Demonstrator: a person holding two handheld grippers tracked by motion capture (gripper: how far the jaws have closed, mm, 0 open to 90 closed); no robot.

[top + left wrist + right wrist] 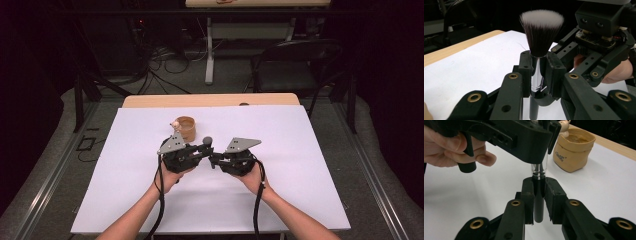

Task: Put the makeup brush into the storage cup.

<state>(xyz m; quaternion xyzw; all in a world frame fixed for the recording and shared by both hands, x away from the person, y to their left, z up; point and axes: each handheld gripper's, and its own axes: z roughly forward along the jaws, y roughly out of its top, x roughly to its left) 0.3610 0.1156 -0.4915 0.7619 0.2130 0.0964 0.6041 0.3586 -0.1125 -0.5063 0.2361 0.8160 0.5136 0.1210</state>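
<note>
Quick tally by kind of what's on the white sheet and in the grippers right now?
Makeup brush, clamped by both grippers: 1
Tan cup with a small figure on its rim: 1
Grippers, left gripper and right gripper: 2
White sheet over the table: 1
Total: 5

I've got the brush (541, 32) up off the white sheet, standing near upright, its fat round head of dark bristles fading to pale tips and fanned out on top. Below the bristles I see a shiny silver collar (537, 75), then a slim black handle (539, 207) running down. It's caught at two spots: pinched at the collar from one side, at the handle from the other.
</note>
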